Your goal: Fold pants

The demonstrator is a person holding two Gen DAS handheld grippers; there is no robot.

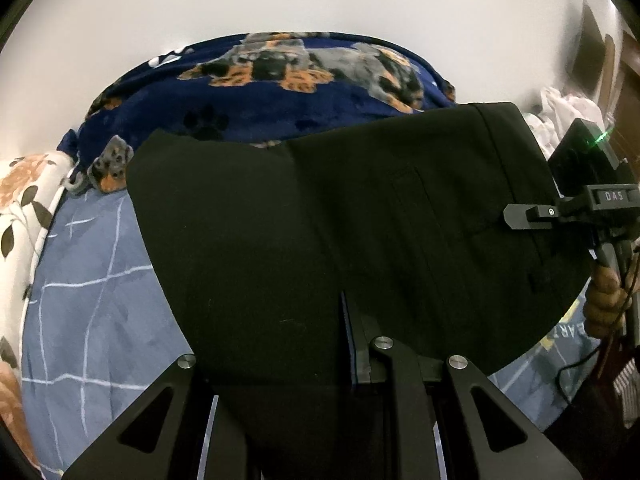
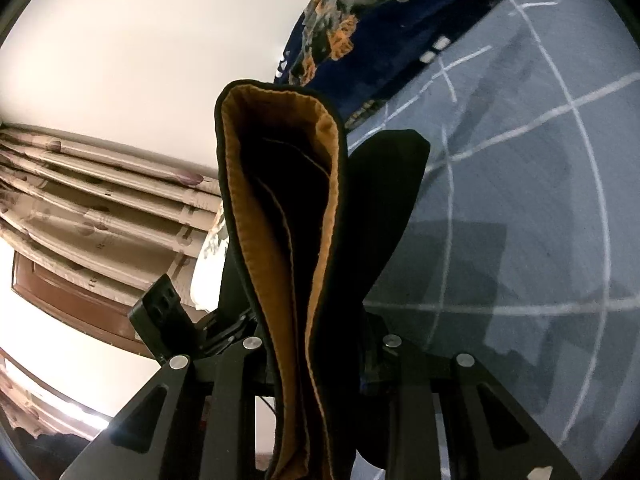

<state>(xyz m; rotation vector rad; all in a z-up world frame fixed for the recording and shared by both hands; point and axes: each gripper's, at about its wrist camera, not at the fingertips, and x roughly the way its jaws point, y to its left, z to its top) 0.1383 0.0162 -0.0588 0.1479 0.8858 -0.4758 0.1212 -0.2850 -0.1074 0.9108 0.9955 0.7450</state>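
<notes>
Black pants [image 1: 360, 216] hang lifted off the blue grid-patterned bedsheet [image 1: 92, 280], spread as a broad panel across the centre of the left wrist view, held by both grippers.

Left gripper [image 1: 360, 360]: jaws fully closed, pinching the lower edge of the fabric at bottom centre of its frame. Right gripper [image 1: 532, 216]: seen at the right edge of the same frame, gripping the far side of the garment; a hand [image 1: 604, 300] holds its handle just below. In the right wrist view the right gripper [image 2: 320, 364] is closed to a narrow gap on a thick, layered fold with a tan lining [image 2: 280, 240] showing, apparently the waistband edge, rising from bottom centre to the upper middle.

Relation governing the next move: the held span runs left to right across the left wrist frame, from one gripper to the other; the panel stretches away toward the navy dog-print blanket [image 1: 260, 80] in the upper part of the frame. Where the legs point cannot be told. The sheet lies below and left, clear for laying down.

Judgement: the fold is in progress; both grips must travel together to keep the span taut.
</notes>
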